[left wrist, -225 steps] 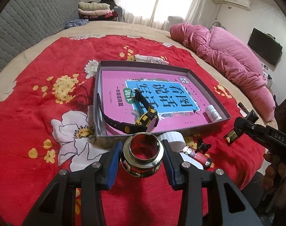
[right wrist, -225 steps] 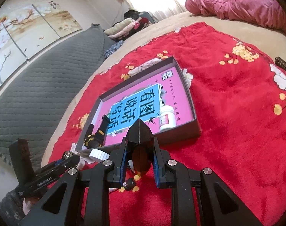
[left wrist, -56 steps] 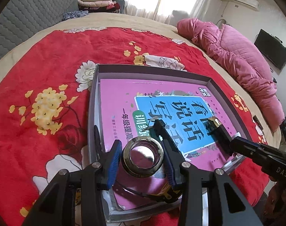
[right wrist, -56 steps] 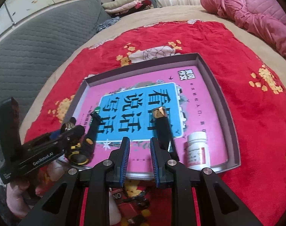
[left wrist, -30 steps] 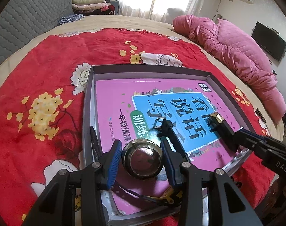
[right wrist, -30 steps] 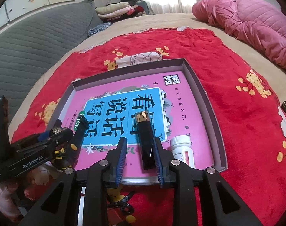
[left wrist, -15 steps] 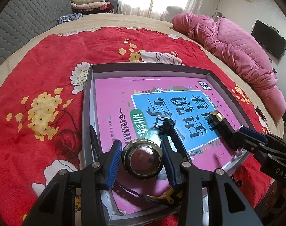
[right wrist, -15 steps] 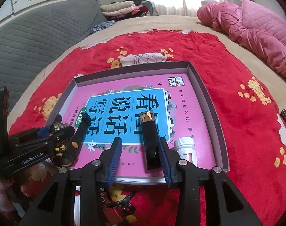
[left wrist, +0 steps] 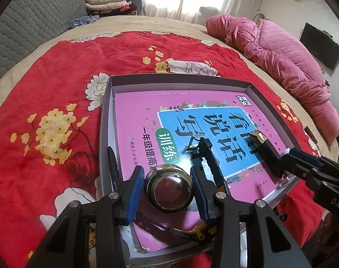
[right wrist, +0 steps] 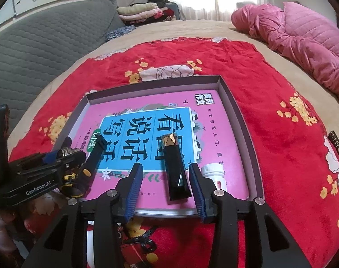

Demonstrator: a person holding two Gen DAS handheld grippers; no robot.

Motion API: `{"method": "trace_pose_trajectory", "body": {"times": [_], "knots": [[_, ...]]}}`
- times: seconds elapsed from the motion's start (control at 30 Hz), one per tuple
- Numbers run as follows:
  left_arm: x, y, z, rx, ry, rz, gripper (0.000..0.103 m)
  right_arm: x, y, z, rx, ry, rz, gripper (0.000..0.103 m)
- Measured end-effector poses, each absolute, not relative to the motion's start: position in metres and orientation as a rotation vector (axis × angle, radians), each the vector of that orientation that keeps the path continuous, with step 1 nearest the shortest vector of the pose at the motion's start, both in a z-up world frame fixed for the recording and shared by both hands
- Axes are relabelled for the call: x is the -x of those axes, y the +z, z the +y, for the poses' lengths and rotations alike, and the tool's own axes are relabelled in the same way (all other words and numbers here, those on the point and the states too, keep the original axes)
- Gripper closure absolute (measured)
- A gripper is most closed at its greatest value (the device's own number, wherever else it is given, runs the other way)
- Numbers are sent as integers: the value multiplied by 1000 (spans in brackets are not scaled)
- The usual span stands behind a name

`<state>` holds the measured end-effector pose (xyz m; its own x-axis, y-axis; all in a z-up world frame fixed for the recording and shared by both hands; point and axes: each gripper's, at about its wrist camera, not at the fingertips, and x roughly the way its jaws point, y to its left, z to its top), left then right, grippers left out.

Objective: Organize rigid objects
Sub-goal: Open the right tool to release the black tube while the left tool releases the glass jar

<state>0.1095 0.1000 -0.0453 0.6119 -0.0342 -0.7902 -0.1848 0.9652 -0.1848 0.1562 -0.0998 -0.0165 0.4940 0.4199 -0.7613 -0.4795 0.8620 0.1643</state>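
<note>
A grey shallow box holds a pink book on the red blanket. My left gripper is shut on a round brass-rimmed jar, held low over the box's near left corner. A black and yellow watch lies beside it. My right gripper is open, its fingers apart on either side of a black faceted tube with a gold tip, which lies on the book. A white pill bottle lies to the tube's right.
Small loose items lie on the red flowered blanket in front of the box. A pink quilt is heaped at the far right. A grey padded headboard stands to the left.
My right gripper has opened wider and drawn back a little, with the black tube lying on the book. My left gripper holds the jar in about the same place.
</note>
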Motion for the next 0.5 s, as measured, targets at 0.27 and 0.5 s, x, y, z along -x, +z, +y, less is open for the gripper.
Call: {"method": "trace_pose_trajectory", "body": {"times": [0.27, 0.5], "knots": [[-106, -43, 101, 250, 105, 916, 60, -154, -12, -101, 82, 542, 886, 46], [-104, -41, 101, 246, 103, 916, 60, -152, -7, -102, 83, 546, 873, 42]]}}
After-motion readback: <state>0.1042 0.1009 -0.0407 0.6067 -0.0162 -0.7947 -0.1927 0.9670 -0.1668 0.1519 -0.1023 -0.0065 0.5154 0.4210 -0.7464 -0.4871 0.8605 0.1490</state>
